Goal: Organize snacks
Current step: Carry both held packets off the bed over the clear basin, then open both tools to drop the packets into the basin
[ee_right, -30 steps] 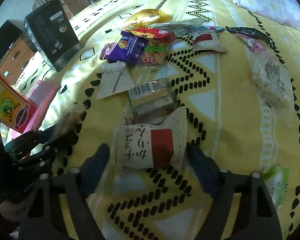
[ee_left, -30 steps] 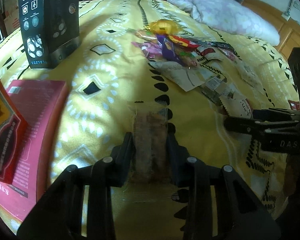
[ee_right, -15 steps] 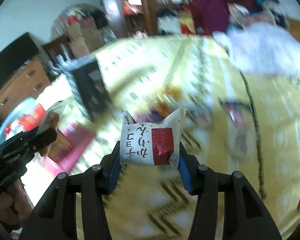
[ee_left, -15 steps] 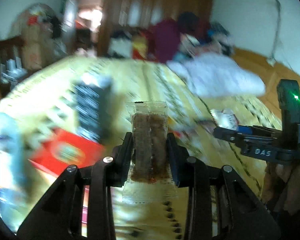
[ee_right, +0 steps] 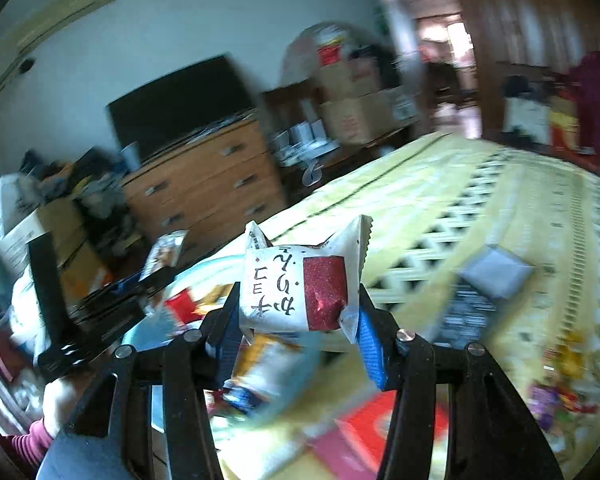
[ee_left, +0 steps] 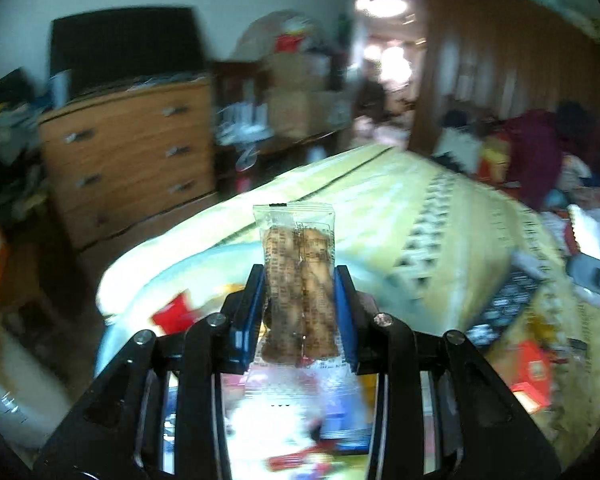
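Note:
My left gripper (ee_left: 300, 292) is shut on a clear packet of brown biscuit sticks (ee_left: 298, 280), held upright in the air. My right gripper (ee_right: 298, 316) is shut on a white pillow snack pack with a red patch and black writing (ee_right: 296, 284), also lifted. Both hang above a light blue bin (ee_left: 172, 272) that holds several blurred snack packs; it also shows in the right wrist view (ee_right: 152, 332). The left gripper (ee_right: 140, 284) with its packet appears at the left of the right wrist view.
The yellow patterned bedspread (ee_right: 480, 208) stretches right, with a black box (ee_right: 472, 304), a red box (ee_right: 380, 424) and loose snacks (ee_right: 556, 392) on it. A wooden dresser (ee_left: 128, 152) stands beyond the bed's edge. The view is motion-blurred.
Both grippers have lifted their packs off the bedspread and swung left toward the bed's edge, and now hang over the blue bin. The right gripper closed on the white pack.

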The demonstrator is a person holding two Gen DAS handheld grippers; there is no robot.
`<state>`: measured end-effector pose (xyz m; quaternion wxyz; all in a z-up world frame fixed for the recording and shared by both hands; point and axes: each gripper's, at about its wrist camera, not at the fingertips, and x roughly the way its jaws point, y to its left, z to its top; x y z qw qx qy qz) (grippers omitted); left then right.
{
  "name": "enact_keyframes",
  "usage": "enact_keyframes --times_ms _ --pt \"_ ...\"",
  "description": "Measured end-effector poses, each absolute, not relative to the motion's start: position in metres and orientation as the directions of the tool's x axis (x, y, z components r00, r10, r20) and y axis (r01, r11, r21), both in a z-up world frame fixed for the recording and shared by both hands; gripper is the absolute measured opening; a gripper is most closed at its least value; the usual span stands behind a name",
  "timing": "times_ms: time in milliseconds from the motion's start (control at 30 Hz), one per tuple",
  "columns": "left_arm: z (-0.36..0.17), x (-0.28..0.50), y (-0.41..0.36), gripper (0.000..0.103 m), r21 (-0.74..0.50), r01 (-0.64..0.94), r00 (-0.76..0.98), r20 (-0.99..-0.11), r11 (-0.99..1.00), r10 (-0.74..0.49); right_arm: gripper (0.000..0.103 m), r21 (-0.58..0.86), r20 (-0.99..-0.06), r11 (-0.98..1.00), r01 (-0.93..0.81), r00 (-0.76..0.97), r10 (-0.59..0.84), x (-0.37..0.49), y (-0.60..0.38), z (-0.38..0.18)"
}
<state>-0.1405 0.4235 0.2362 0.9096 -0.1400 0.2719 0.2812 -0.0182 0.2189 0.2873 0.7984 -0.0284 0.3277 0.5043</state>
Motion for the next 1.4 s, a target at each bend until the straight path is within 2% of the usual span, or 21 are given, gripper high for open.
enact_keyframes --times_ms 167,433,1000,1133,1400 --pt "0.212 -0.143 0.439 0.034 -0.094 -0.632 0.636 -0.630 0.770 0.445 0.055 0.315 -0.606 0.417 -0.853 0.157 0.780 -0.046 0.282 0.257" --pt "0.207 -0.147 0.446 0.034 -0.090 -0.627 0.632 -0.640 0.774 0.437 0.055 0.311 -0.655 0.386 -0.869 0.098 0.749 -0.069 0.314 0.224" --pt "0.199 -0.145 0.455 0.035 -0.096 -0.635 0.618 -0.658 0.767 0.429 0.056 0.308 -0.661 0.385 -0.870 0.095 0.744 -0.072 0.320 0.225" --pt "0.197 -0.144 0.458 0.038 -0.092 -0.646 0.606 -0.666 0.758 0.435 0.065 0.304 -0.665 0.385 -0.871 0.094 0.741 -0.075 0.323 0.224" --pt "0.199 -0.148 0.456 0.088 -0.056 -0.681 0.581 -0.649 0.730 0.491 0.071 0.322 -0.647 0.378 -0.868 0.089 0.757 -0.075 0.318 0.224"
